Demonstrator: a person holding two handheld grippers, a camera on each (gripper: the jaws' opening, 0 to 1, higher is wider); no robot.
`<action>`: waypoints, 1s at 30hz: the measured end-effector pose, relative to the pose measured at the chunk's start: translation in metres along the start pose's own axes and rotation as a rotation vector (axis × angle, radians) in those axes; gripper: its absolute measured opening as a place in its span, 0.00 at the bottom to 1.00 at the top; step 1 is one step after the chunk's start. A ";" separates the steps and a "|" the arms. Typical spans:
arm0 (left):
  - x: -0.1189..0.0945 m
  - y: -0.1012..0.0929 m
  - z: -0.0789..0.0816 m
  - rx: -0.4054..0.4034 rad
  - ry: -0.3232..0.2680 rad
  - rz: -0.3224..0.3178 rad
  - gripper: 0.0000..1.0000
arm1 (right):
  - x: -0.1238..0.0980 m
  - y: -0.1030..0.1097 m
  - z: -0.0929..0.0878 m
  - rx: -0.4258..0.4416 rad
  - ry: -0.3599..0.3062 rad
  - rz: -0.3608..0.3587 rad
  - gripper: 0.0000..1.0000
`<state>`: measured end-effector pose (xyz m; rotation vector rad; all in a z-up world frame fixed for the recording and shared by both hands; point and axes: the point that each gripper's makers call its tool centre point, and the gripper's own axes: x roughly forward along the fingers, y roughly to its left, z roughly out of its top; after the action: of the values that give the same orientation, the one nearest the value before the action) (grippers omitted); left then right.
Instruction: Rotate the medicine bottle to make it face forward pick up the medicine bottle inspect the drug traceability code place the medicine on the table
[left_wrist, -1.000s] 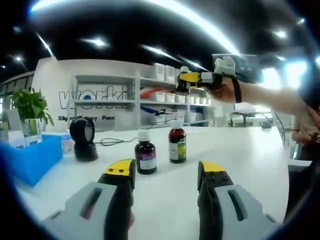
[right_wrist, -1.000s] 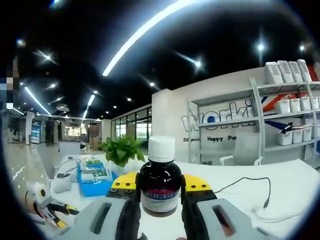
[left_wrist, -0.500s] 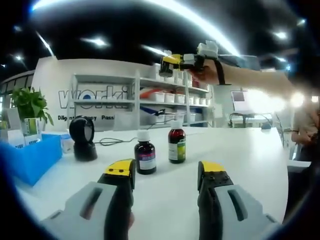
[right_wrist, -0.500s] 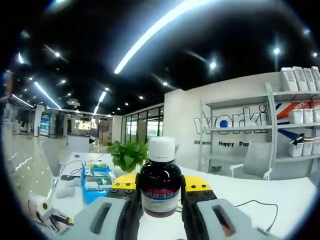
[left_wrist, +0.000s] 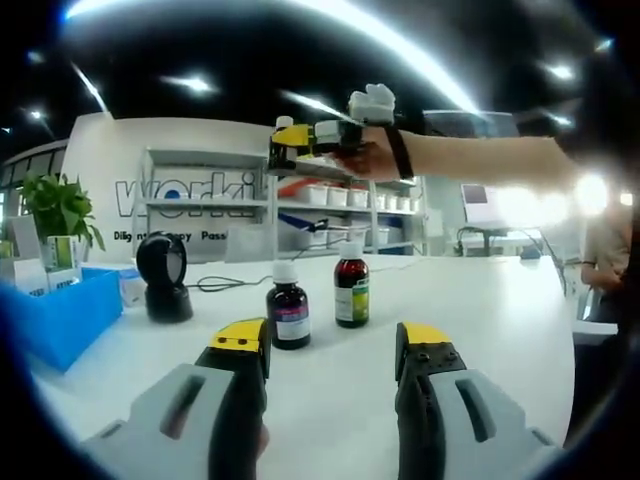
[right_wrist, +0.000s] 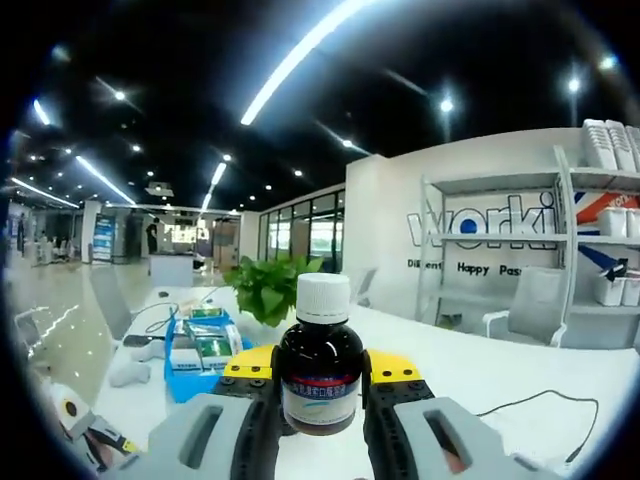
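Currently, item one: a dark brown glass medicine bottle (right_wrist: 320, 368) with a white screw cap and pale label, upright, clamped at its body between the yellow-tipped fingers of the right gripper (right_wrist: 320, 385) and held high above the white desk (right_wrist: 520, 375). In the left gripper view that gripper (left_wrist: 300, 142) appears raised at shelf height, a hand (left_wrist: 365, 160) behind it.

Item two: left gripper (left_wrist: 330, 350), fingers apart, empty, low over the desk.

Item three: two more brown bottles on the desk, one with a purple-white label (left_wrist: 288, 312), one with a green label (left_wrist: 351, 288), just beside each other.

Item four: black dome-shaped scanner (left_wrist: 166, 280), blue tray (left_wrist: 60, 315), potted green plant (left_wrist: 60, 212).

Step judged: inspection of the traceability code. Next, lower the bottle upright onto bare desk and release.
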<state>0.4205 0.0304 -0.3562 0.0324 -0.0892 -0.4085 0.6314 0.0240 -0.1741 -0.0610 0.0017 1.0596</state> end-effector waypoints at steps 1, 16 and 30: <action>0.000 -0.001 0.000 0.001 0.000 -0.002 0.41 | 0.004 0.002 -0.006 0.004 0.010 0.004 0.26; 0.000 -0.001 0.000 0.000 0.001 -0.006 0.41 | 0.044 0.014 -0.075 0.037 0.113 0.032 0.26; 0.001 -0.006 0.000 0.012 0.006 -0.015 0.41 | 0.059 0.009 -0.108 0.057 0.188 0.024 0.26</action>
<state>0.4188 0.0248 -0.3564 0.0460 -0.0856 -0.4228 0.6554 0.0743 -0.2845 -0.1085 0.2030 1.0740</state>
